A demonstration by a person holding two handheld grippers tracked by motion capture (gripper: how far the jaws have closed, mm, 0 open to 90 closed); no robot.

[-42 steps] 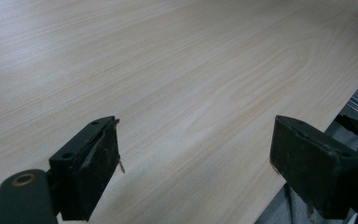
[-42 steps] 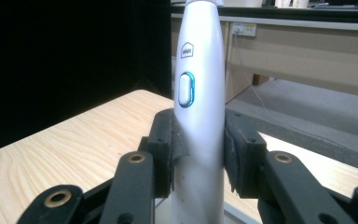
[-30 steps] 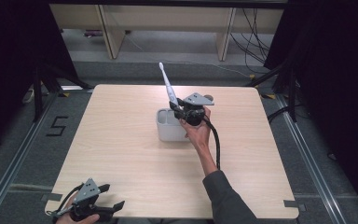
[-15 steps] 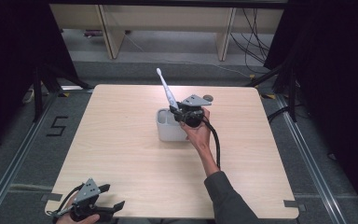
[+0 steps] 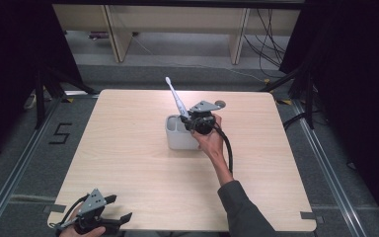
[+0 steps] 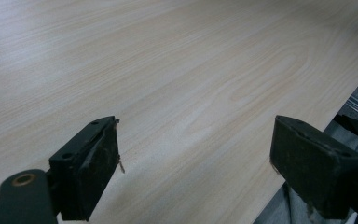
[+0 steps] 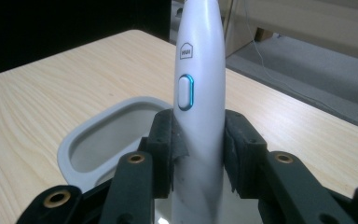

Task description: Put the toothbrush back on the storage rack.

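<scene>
A white electric toothbrush (image 5: 175, 100) (image 7: 199, 93) stands tilted with its brush head up and to the left, over a light grey holder cup (image 5: 177, 134) (image 7: 98, 140) in the middle of the table. My right gripper (image 5: 193, 122) (image 7: 198, 149) is shut on the toothbrush handle, both pads pressed against its sides just below the blue-ringed button. My left gripper (image 5: 118, 210) (image 6: 193, 168) rests low at the table's near left corner, its jaws wide apart with bare wood between them.
The light wooden table (image 5: 128, 163) (image 6: 168, 70) has its front edge right by the left gripper. A black cable (image 5: 227, 148) trails from the right gripper along the forearm. Shelving legs and loose cables (image 5: 266, 29) lie on the floor beyond the far edge.
</scene>
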